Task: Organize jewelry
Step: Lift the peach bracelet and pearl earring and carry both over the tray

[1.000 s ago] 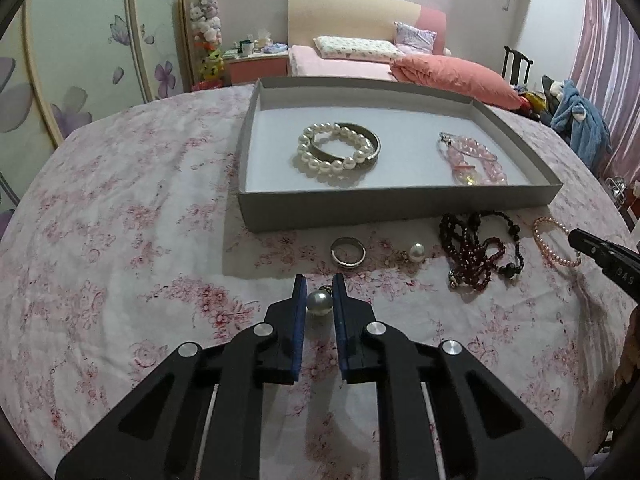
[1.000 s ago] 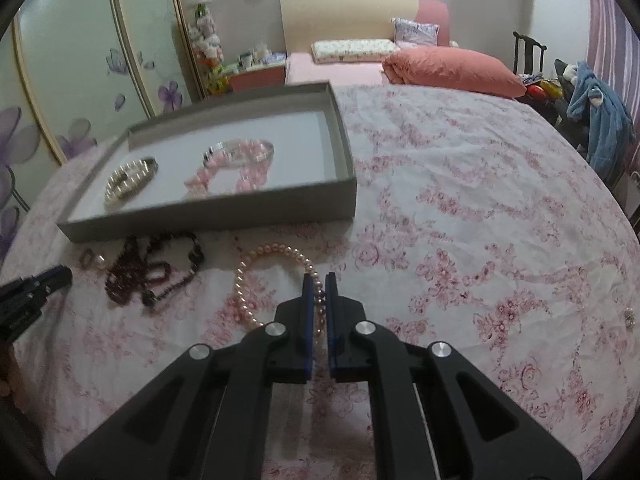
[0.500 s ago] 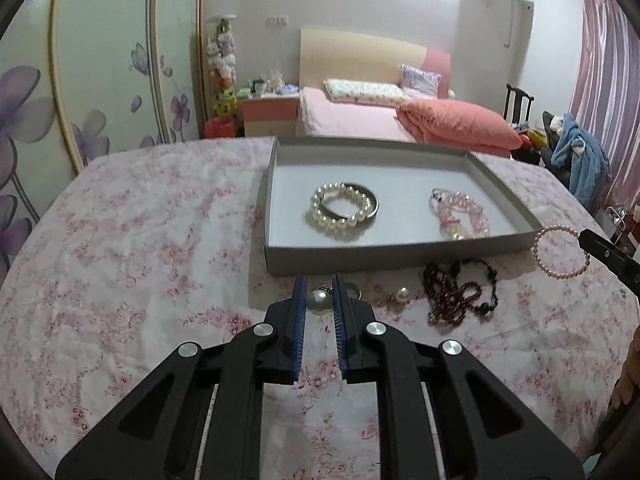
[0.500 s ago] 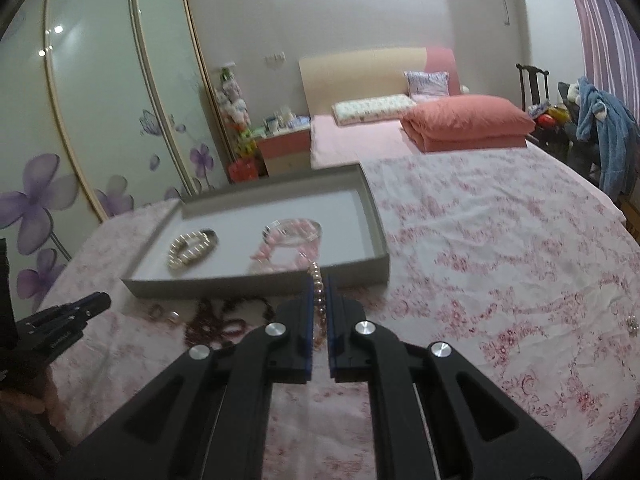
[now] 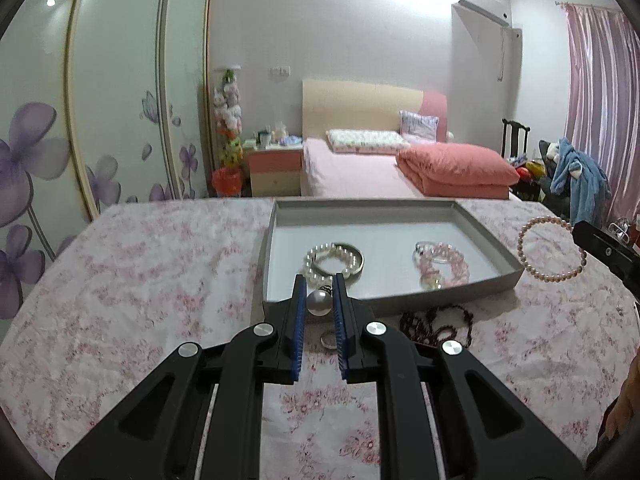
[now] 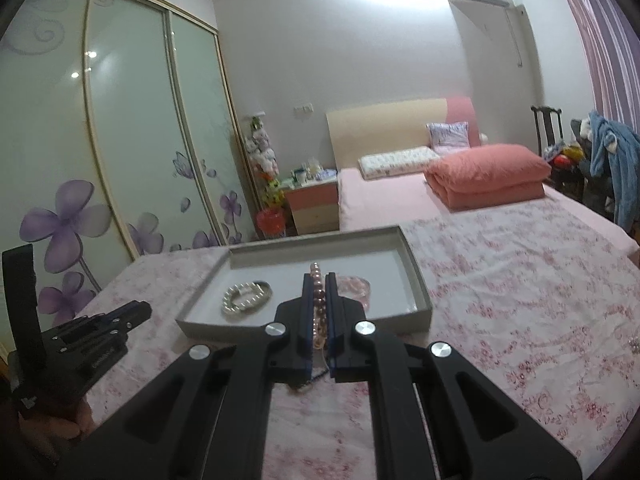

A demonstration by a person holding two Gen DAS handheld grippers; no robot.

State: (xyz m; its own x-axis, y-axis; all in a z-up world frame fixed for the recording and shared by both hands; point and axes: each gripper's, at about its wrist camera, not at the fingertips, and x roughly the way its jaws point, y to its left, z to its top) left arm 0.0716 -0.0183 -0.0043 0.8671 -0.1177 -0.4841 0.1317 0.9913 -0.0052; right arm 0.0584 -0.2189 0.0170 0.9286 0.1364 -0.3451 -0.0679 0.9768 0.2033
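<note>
The left gripper [image 5: 319, 303] has its jaws clenched on a single large white pearl earring [image 5: 319, 302], held above the table's pink floral cloth [image 5: 160, 280] just in front of the shallow grey cardboard tray [image 5: 496, 280]. The right gripper [image 6: 318, 312] has its jaws clenched on a pink pearl bracelet [image 6: 318, 300], which hangs in the air at the tray's right side.

By my reckoning the job is about half done. Between the grippers and the tray's front wall, a silver ring [image 5: 329, 339] and a dark red bead necklace [image 5: 436, 322] lie on the cloth, unsorted. Inside the tray sit a white pearl bracelet with a metal bangle [image 5: 334, 259] and a pale pink crystal bracelet [image 5: 440, 266].

Only the left view shows the ring, the necklace and the pink bracelet as a full loop [image 5: 552, 250]; the right view shows that bracelet edge-on, and the left gripper [image 6: 120, 318] from outside.
</note>
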